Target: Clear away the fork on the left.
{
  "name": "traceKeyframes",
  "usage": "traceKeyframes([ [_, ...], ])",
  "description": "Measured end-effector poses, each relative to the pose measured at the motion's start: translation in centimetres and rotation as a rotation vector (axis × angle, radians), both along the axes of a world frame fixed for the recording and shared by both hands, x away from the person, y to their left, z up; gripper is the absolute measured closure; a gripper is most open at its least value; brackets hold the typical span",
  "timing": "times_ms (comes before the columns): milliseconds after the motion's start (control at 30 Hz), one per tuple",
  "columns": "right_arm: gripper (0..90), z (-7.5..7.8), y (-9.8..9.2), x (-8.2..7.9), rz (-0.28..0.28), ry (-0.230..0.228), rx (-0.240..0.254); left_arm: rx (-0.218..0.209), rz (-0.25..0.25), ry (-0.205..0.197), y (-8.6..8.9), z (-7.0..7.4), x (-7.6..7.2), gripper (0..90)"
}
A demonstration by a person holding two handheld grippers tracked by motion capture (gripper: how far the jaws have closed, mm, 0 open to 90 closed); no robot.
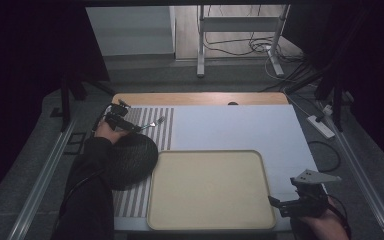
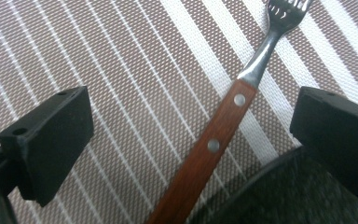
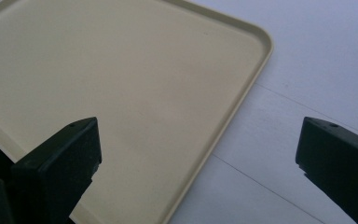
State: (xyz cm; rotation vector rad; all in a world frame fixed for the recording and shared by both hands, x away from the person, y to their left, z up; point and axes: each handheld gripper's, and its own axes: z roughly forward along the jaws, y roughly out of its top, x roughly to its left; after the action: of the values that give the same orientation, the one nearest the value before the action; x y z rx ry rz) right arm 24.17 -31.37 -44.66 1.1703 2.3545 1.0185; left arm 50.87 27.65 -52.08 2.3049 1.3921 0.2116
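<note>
Left claw (image 2: 186, 140) spread wide, fork (image 2: 214, 140) lying free on striped placemat (image 2: 121, 70), likely just set there | right claw (image 3: 196, 163) spread, idle over tray (image 3: 121, 93)

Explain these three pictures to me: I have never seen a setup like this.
A person at a table holds a two-jaw gripper in each hand. The high view looks down on the table; the other two views come from cameras riding on each gripper, looking along its black jaws. On the table lie a striped mat, a dark round plate and a beige tray. The left gripper stands open over a wooden-handled fork lying on the mat, not gripping it. The right gripper is open over the tray's corner, holding nothing.
</note>
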Motion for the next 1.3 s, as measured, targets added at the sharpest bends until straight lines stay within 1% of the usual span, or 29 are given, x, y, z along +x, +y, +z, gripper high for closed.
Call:
traceKeyframes([
  [33, 0.7, 0.0, 0.0, 0.0, 0.001, 0.0, 0.001, 0.017, -0.011, 0.003, -0.4, -0.1, 0.3, 2.2],
  [67, 0.7, 0.0, 0.0, 0.0, 0.001, 0.001, 0.001, 0.017, -0.011, 0.003, -0.4, -0.1, 0.3, 3.4],
  [100, 0.7, 0.0, 0.0, 0.0, 0.002, -0.001, 0.001, 0.029, -0.034, 0.012, -0.8, -0.3, 0.5, 5.3],
  [133, 0.7, 0.0, 0.0, 0.0, 0.002, -0.001, 0.001, 0.029, -0.034, 0.012, -0.8, -0.3, 0.5, 7.2],
  [167, 0.6, 0.0, -0.1, 0.0, 0.001, -0.001, 0.002, 0.037, -0.051, 0.017, -0.9, -0.4, 0.6, 7.2],
  [233, 0.7, 0.0, -0.1, 0.0, -0.006, -0.001, 0.005, 0.053, -0.076, 0.015, -1.1, -0.5, 0.6, 16.5],
  [267, 0.7, 0.0, -0.1, 0.0, -0.006, -0.001, 0.005, 0.053, -0.076, 0.015, -1.1, -0.5, 0.6, 19.4],
  [300, 0.6, 0.0, -0.1, 0.0, -0.007, -0.001, 0.006, 0.057, -0.104, 0.004, -1.0, -0.3, 0.5, 23.4],
  [333, 0.6, 0.0, -0.1, 0.0, -0.007, -0.001, 0.006, 0.057, -0.104, 0.004, -1.0, -0.3, 0.5, 28.4],
  [367, 0.7, 0.0, -0.1, 0.0, -0.004, -0.001, 0.001, 0.052, -0.121, 0.003, -0.9, -0.2, 0.5, 33.8],
  [433, 0.7, 0.0, -0.1, 0.0, -0.004, -0.001, 0.0, 0.056, -0.155, 0.007, -1.0, 0.0, 0.4, 40.8],
  [467, 0.7, 0.0, -0.1, 0.0, -0.004, -0.001, 0.0, 0.056, -0.155, 0.007, -1.0, 0.0, 0.4, 47.6],
  [500, 0.6, 0.0, -0.1, 0.0, -0.004, -0.002, 0.0, 0.048, -0.175, 0.01, -1.0, 0.2, 0.3, 53.7],
  [567, 0.7, 0.0, -0.1, 0.0, -0.004, -0.002, 0.0, 0.053, -0.178, 0.004, -1.0, 0.2, 0.3, 59.4],
  [600, 0.6, 0.0, -0.1, 0.0, -0.004, -0.002, -0.001, 0.044, -0.184, 0.009, -0.9, 0.2, 0.3, 59.4],
  [633, 0.7, 0.0, -0.1, 0.0, -0.002, -0.002, 0.001, 0.045, -0.193, 0.007, -0.9, 0.2, 0.2, 70.2],
  [667, 0.6, 0.0, -0.1, 0.0, -0.002, -0.002, 0.001, 0.043, -0.208, 0.004, -0.8, 0.2, 0.2, 71.0],
  [700, 0.6, 0.0, -0.1, 0.0, -0.002, -0.002, 0.001, 0.043, -0.208, 0.004, -0.8, 0.2, 0.2, 71.8],
  [733, 0.6, 0.0, -0.1, 0.0, -0.003, -0.002, -0.001, 0.05, -0.241, 0.002, -0.8, 0.3, 0.3, 73.1],
  [800, 0.6, 0.0, -0.1, 0.0, -0.003, -0.002, -0.001, 0.062, -0.251, 0.001, -0.8, 0.3, 0.3, 77.9],
  [867, 0.7, 0.0, -0.1, 0.0, -0.003, -0.002, -0.001, 0.074, -0.277, -0.008, -0.8, 0.3, 0.2, 78.0],
  [900, 0.6, 0.0, -0.1, 0.0, -0.003, -0.001, 0.0, 0.097, -0.308, -0.025, -1.0, 0.3, 0.2, 78.1],
  [933, 0.6, 0.0, -0.1, 0.0, -0.003, 0.0, 0.001, 0.113, -0.319, -0.038, -1.2, 0.4, 0.1, 78.1],
  [967, 0.7, 0.0, -0.1, 0.0, -0.003, 0.0, 0.003, 0.113, -0.319, -0.038, -1.2, 0.4, 0.1, 78.2],
  [1000, 0.6, 0.0, -0.1, 0.0, -0.004, 0.0, 0.005, 0.179, -0.324, -0.074, -1.4, 0.5, -0.1, 78.2],
  [1100, 0.7, 0.0, -0.1, 0.0, -0.003, 0.001, 0.002, 0.221, -0.335, -0.093, -1.2, 0.7, -0.2, 78.3],
  [1167, 0.7, 0.0, -0.1, 0.0, -0.003, 0.001, 0.002, 0.231, -0.347, -0.098, -0.9, 0.8, -0.4, 78.2],
  [1200, 0.7, 0.0, -0.1, 0.0, -0.005, 0.003, 0.003, 0.249, -0.348, -0.106, -0.9, 1.0, -0.6, 78.2],
  [1300, 0.6, 0.0, -0.1, 0.0, -0.005, 0.003, 0.002, 0.256, -0.351, -0.129, -0.4, 1.6, -1.1, 78.2],
])
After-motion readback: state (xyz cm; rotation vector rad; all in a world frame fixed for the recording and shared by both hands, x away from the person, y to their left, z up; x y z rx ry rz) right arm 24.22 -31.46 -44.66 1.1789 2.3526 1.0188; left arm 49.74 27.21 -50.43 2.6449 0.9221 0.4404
